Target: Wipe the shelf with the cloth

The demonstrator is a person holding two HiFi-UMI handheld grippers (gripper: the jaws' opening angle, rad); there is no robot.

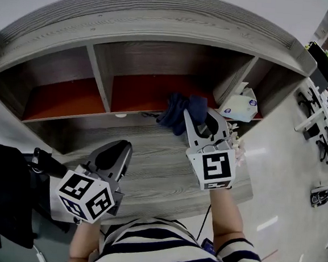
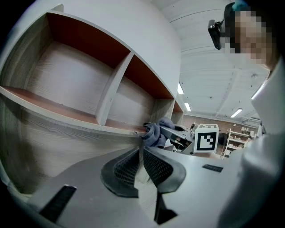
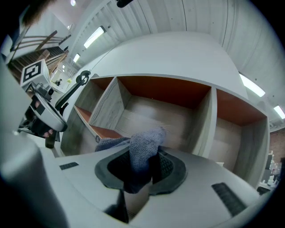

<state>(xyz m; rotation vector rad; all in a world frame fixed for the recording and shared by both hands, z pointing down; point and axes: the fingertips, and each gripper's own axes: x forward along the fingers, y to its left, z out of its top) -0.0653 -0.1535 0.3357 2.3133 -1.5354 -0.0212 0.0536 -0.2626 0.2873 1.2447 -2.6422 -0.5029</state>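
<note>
Cloth first: the dark blue cloth (image 1: 179, 112) is bunched up at the front lip of the middle compartment of the grey wooden shelf (image 1: 162, 25), over toward the right-hand divider (image 1: 236, 78). The right gripper (image 1: 199, 124) has it — jaws clamped on a fold, and its own view shows the cloth (image 3: 143, 153) pinched upright between the two pads, with the rest trailing off to the left onto the red-brown compartment floor (image 3: 104, 132). From the left gripper's view the same cloth (image 2: 155, 132) sits against the shelf edge, and the right gripper's marker cube (image 2: 206, 138) is just behind it.

Over to the left gripper (image 1: 115, 154) — it hangs low over the wood-grain ledge (image 1: 160, 173) in front of the compartments, well apart from the cloth. Its jaws are drawn together, mesh pads all but touching, with nothing between them (image 2: 141, 165).

Further out, a white and blue tissue pack (image 1: 240, 104) leans in the right compartment, just beside the divider. The left compartment (image 1: 64, 99) shows only its red-brown floor. At the bottom of the head view is the person's striped shirt (image 1: 153, 249), and something black (image 1: 7, 196) hangs at the far left.
</note>
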